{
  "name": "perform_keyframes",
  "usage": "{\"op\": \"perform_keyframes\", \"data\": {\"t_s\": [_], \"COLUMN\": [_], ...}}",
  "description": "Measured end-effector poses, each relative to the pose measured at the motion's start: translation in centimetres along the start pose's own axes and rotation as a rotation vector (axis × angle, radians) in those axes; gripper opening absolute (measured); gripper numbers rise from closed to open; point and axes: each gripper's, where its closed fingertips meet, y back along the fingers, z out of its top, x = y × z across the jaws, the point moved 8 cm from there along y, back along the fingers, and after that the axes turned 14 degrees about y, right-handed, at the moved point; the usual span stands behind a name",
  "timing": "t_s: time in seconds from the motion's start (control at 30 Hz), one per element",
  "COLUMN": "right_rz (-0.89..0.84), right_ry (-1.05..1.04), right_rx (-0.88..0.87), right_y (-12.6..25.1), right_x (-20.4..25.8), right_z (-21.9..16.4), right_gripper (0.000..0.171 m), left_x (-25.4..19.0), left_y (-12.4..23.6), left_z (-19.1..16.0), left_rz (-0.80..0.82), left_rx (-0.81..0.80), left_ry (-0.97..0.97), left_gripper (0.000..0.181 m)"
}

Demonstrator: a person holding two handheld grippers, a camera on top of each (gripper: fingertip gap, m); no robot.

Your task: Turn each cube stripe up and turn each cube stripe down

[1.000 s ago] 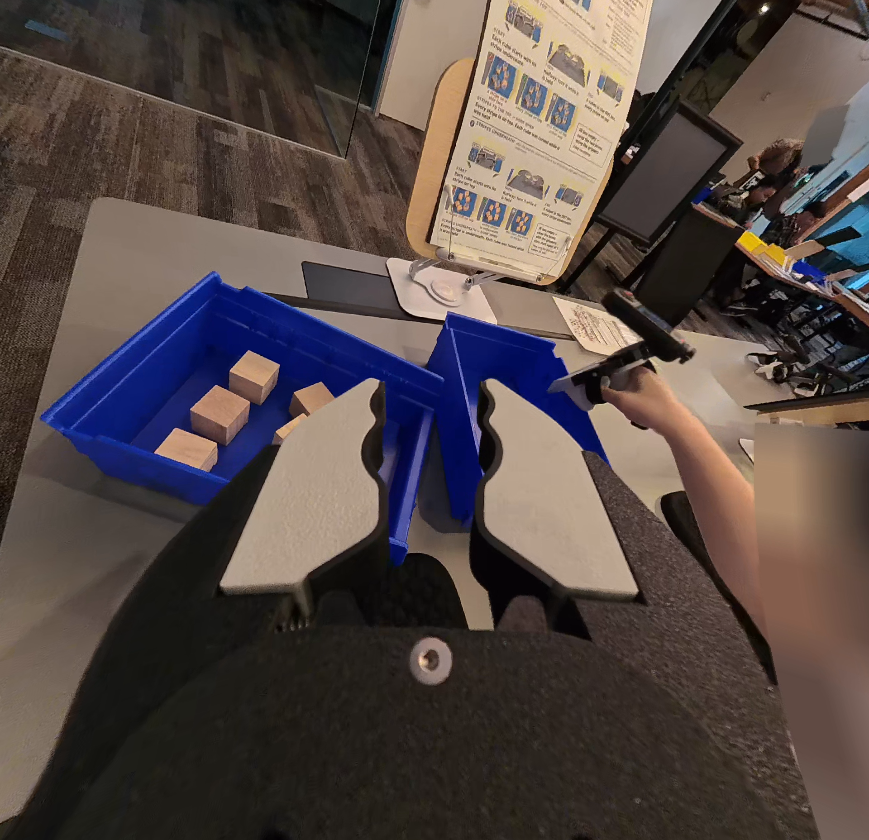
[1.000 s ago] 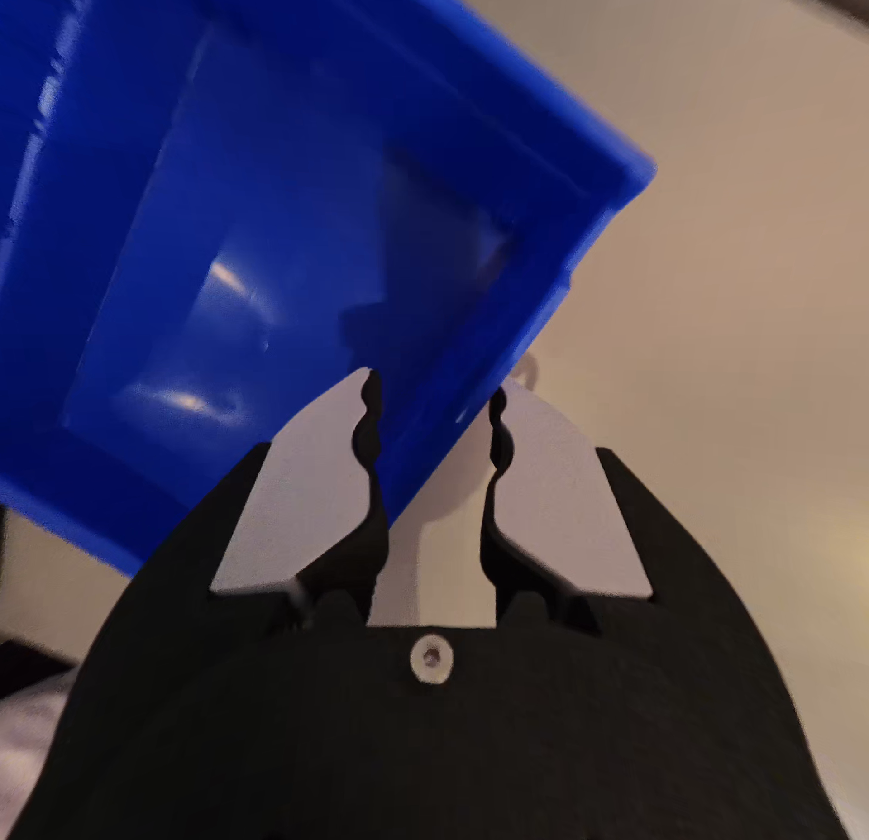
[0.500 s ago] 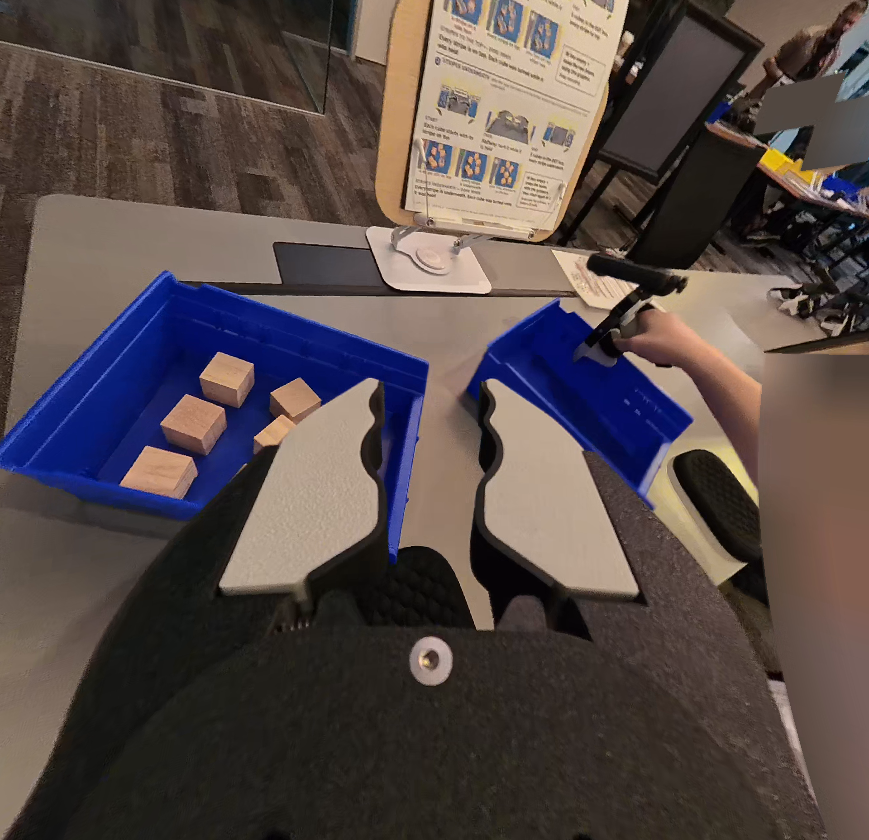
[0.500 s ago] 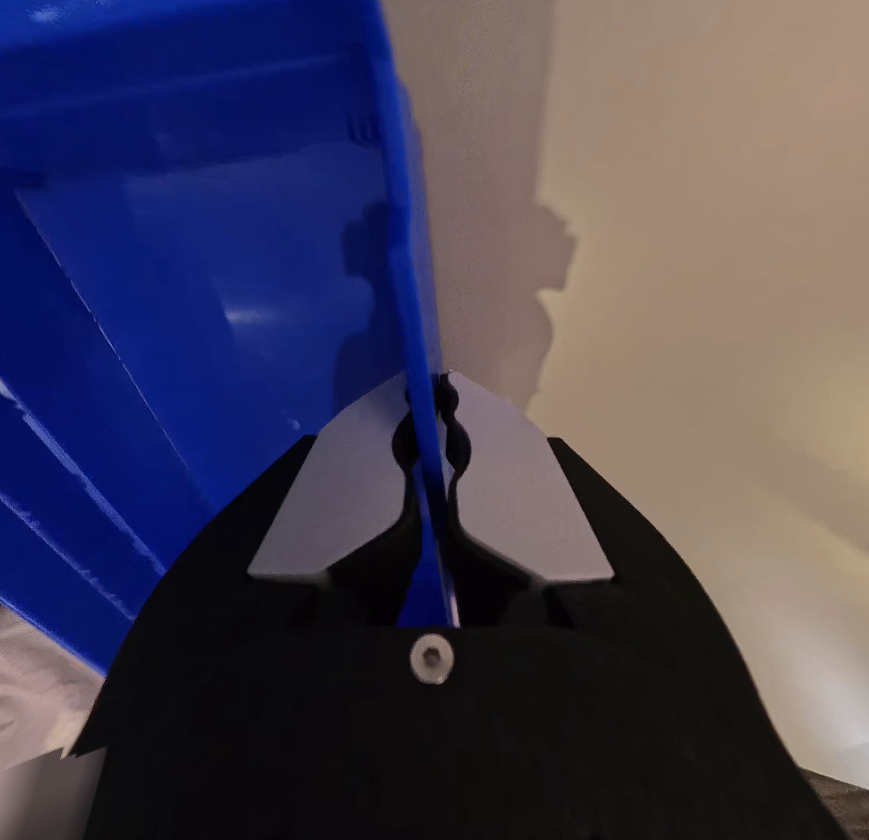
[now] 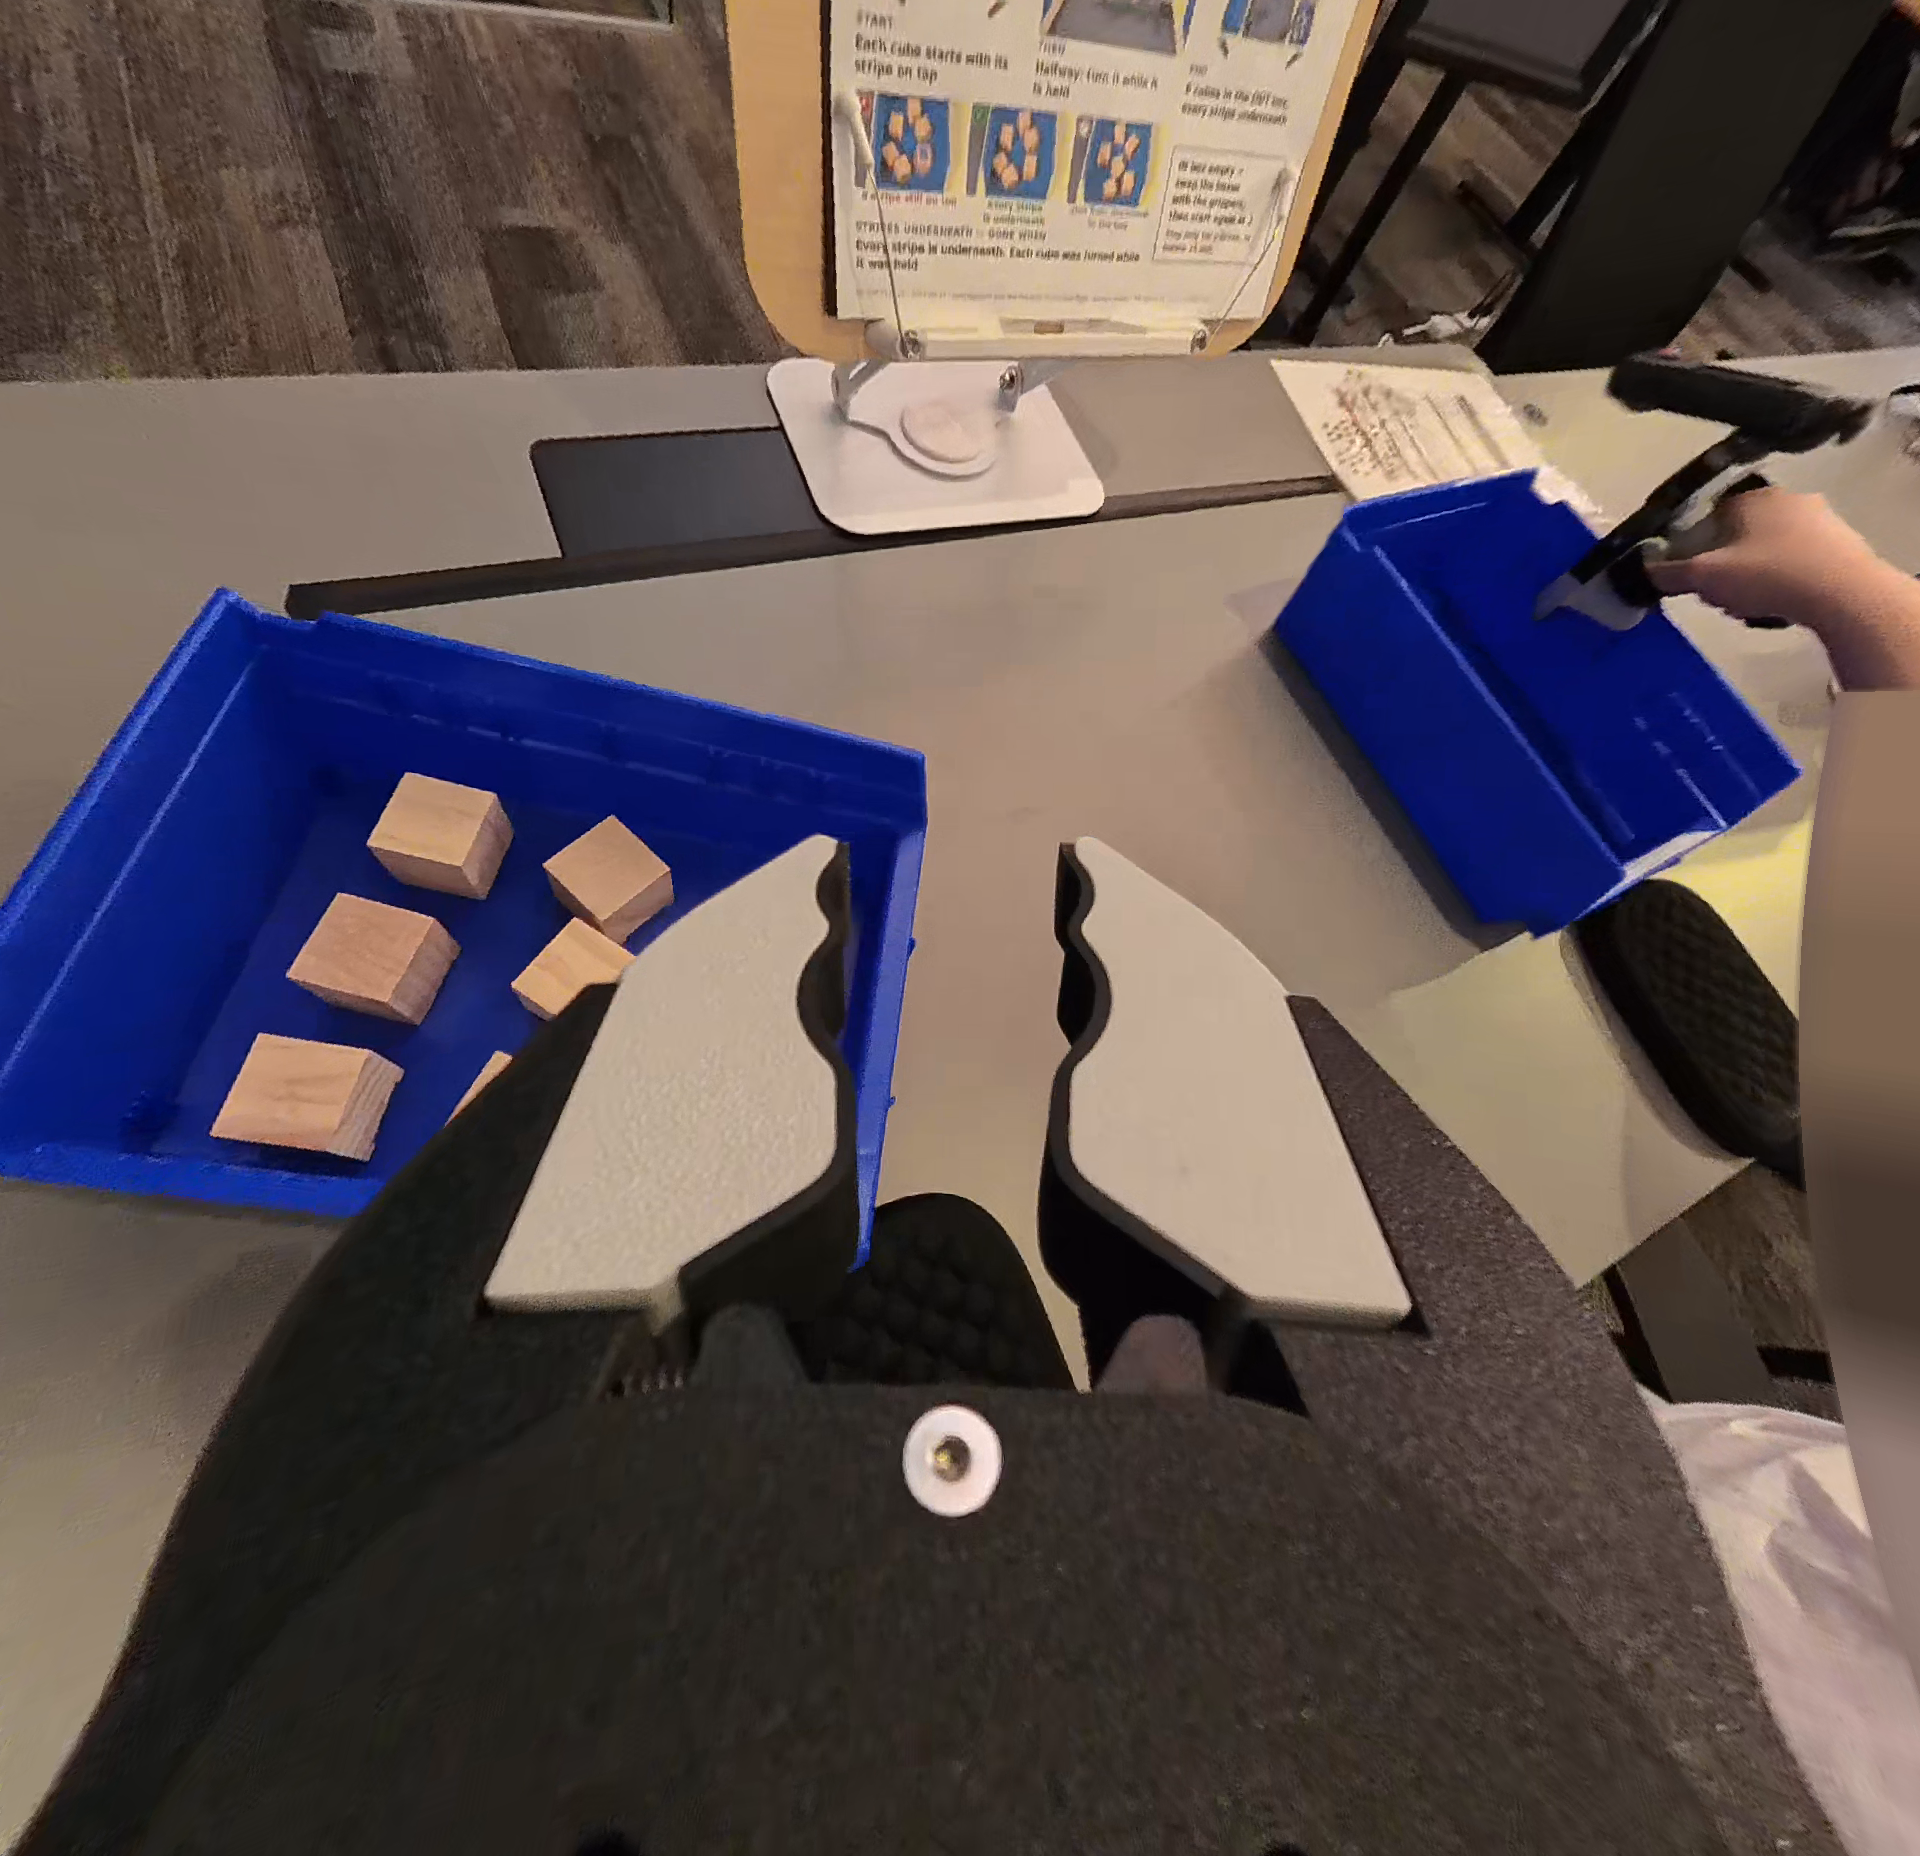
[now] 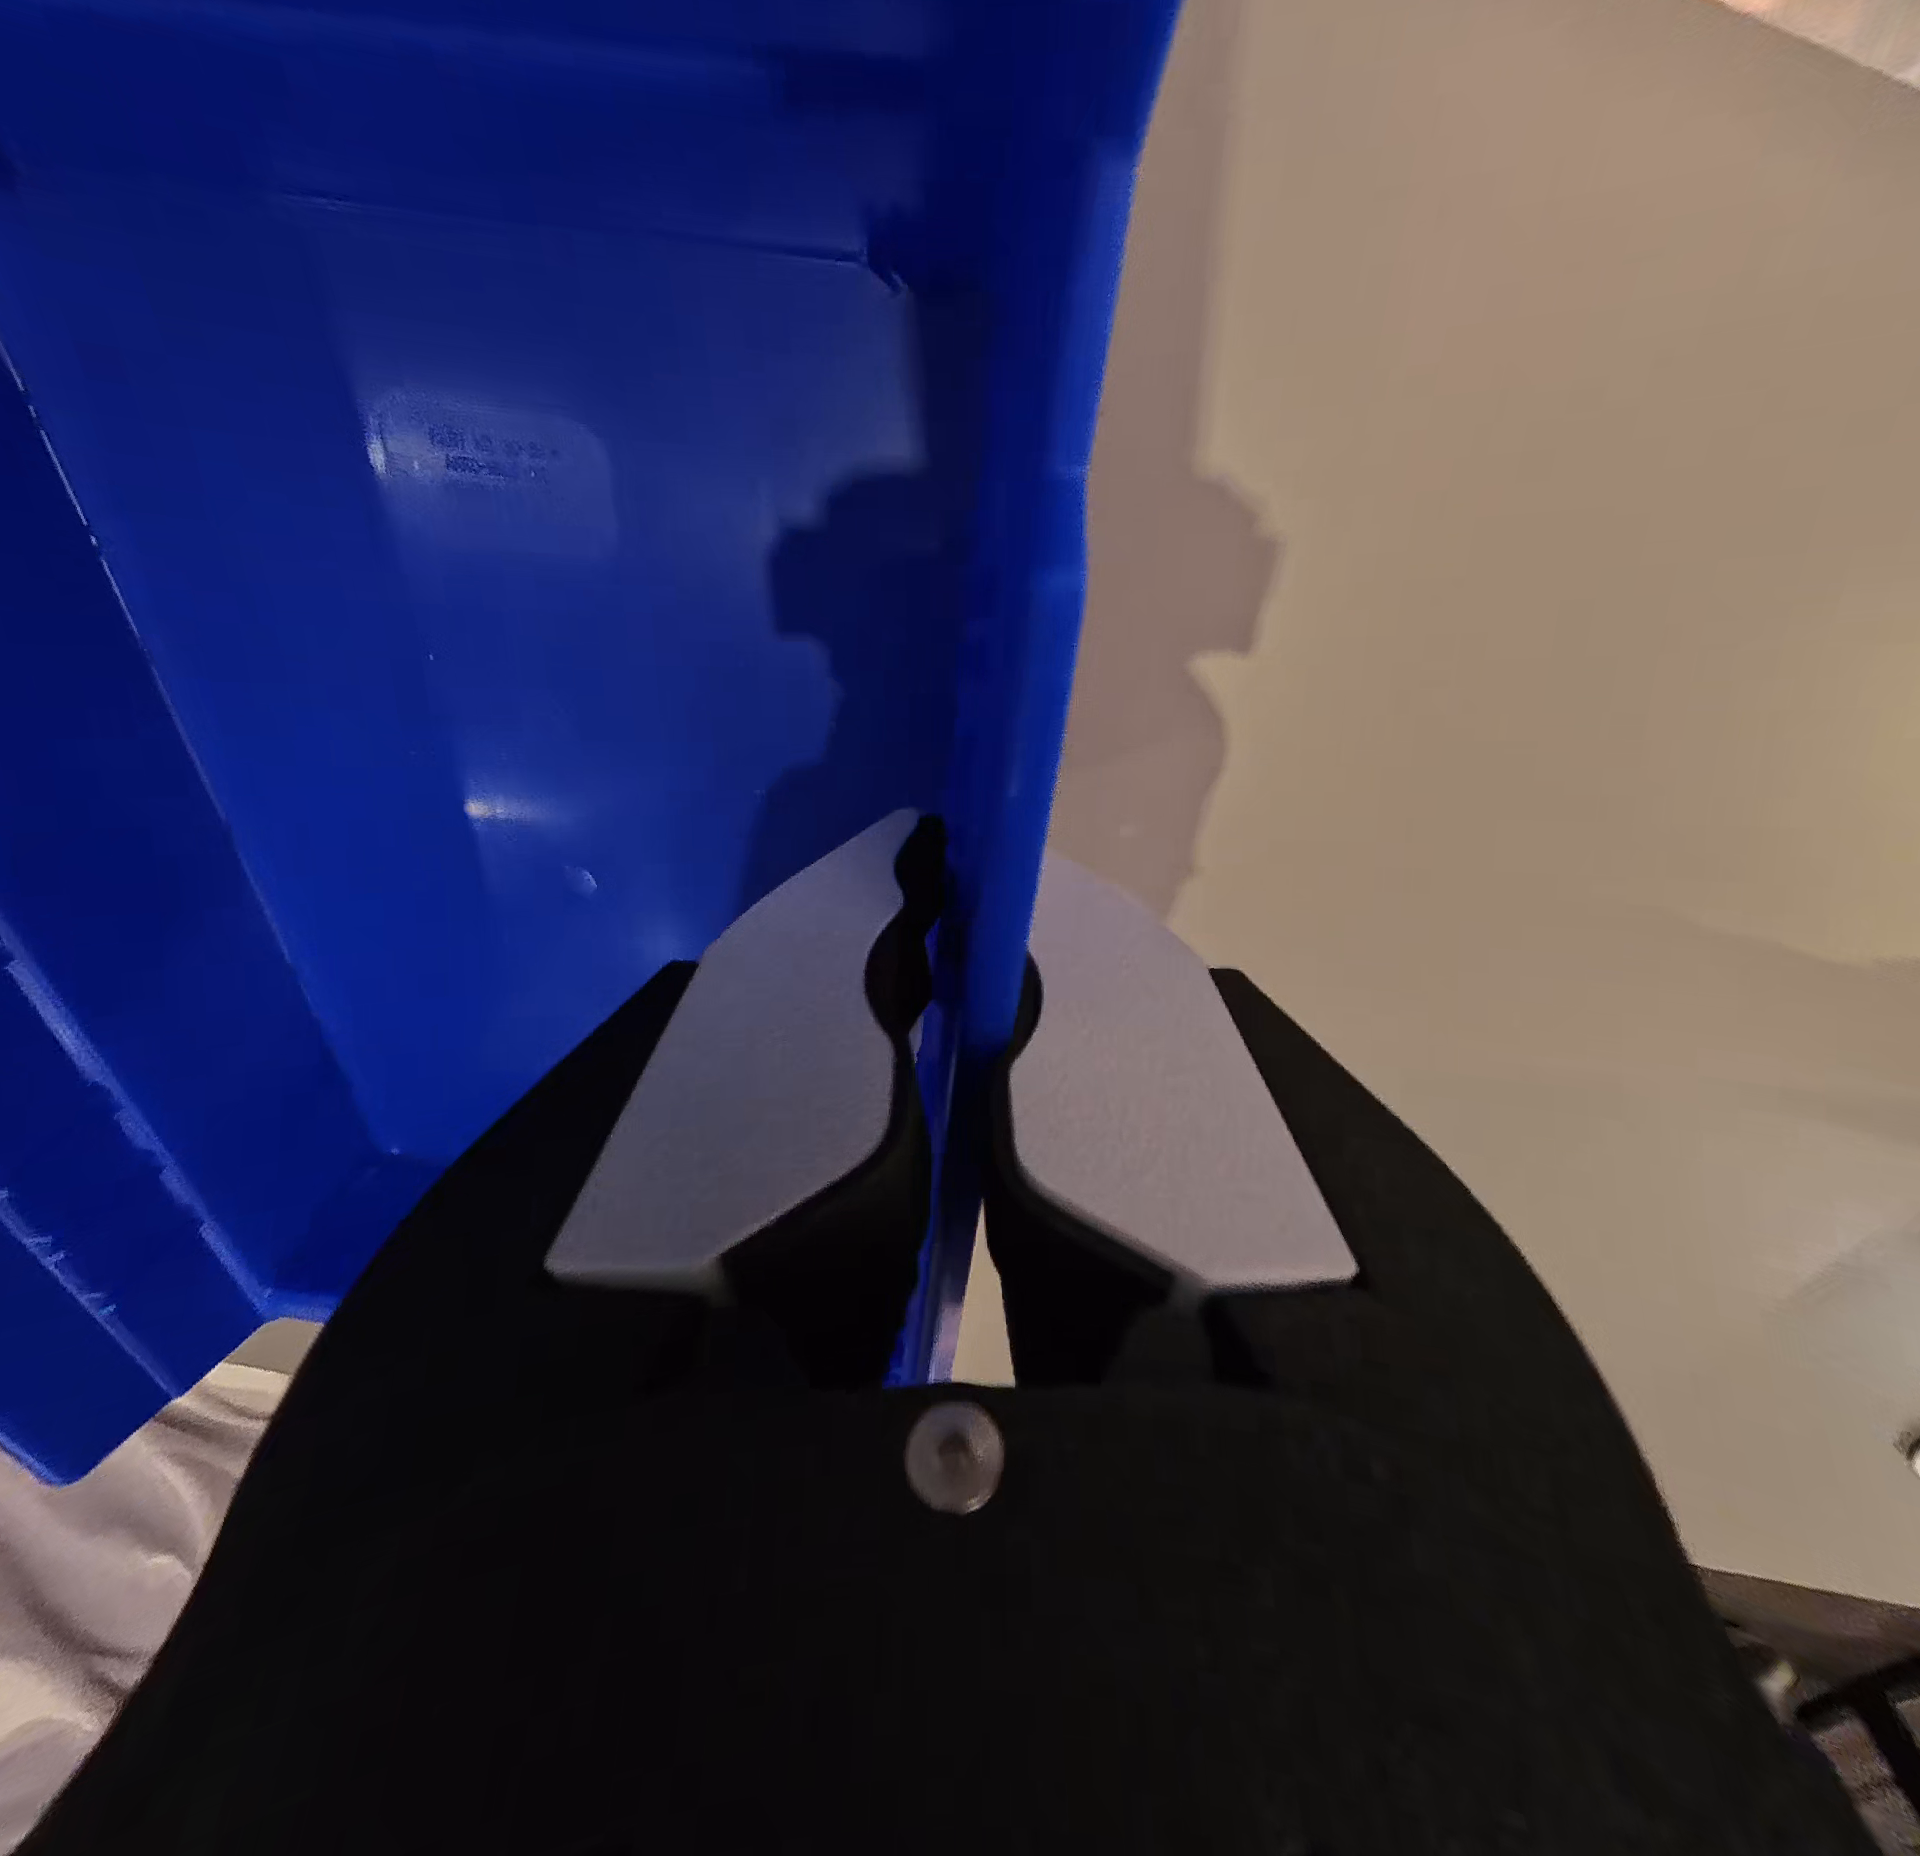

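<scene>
Fingers of your right hand-held gripper (image 6: 971,985) pinch the side wall of an empty blue bin (image 6: 499,580), which sits on the grey counter (image 5: 1039,684) at its right side, near a printed paper sheet (image 5: 1403,435). Your left hand-held gripper (image 5: 951,861) hangs with its jaws spread wide and nothing between them, over the counter just beside the right wall of a second blue bin (image 5: 623,726). In that bin lie the wooden cubes (image 5: 442,835), plain faces up, no stripe in sight. Behind, an instruction board (image 5: 1049,133) stands on a white base
</scene>
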Motion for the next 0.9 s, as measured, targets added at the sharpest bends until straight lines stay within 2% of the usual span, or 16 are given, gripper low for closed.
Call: {"op": "perform_keyframes", "data": {"t_s": [0.27,0.53,0.57,0.63,0.77,0.83,0.9], "right_rz": [-0.007,-0.004,-0.006,-0.036,-0.198,-0.231,-0.223], "right_ry": [-0.141,-0.149,-0.129,-0.113,-0.095,-0.087,-0.052], "right_rx": [-0.015,-0.099,-0.104,-0.145,-0.419,-0.631,-0.847], "right_y": [0.7,0.7,0.8,1.6,6.4,9.6,12.2], "right_x": [-6.9,-7.8,-7.6,-7.4,-6.4,-4.5,-1.8], "right_z": [-4.4,-5.2,-5.2,-5.2,-5.4,-5.8,-6.4], "right_gripper": [0.006,0.006,0.014,0.043,0.054,0.059,0.059], "left_x": [-0.1,0.1,0.0,0.0,1.0,3.1,6.6], "left_y": [-2.4,-3.0,-3.0,-2.7,-1.3,-0.7,-0.7], "left_z": [0.3,1.0,1.0,1.2,2.2,2.4,1.8], "left_rz": [0.057,0.056,0.038,0.006,-0.01,0.059,0.201], "left_rx": [0.07,0.045,0.046,0.024,-0.097,-0.151,-0.138], "left_ry": [0.008,0.019,0.014,0.003,-0.002,0.035,0.115], "left_gripper": [0.038,0.035,0.035,0.034,0.038,0.046,0.059]}}
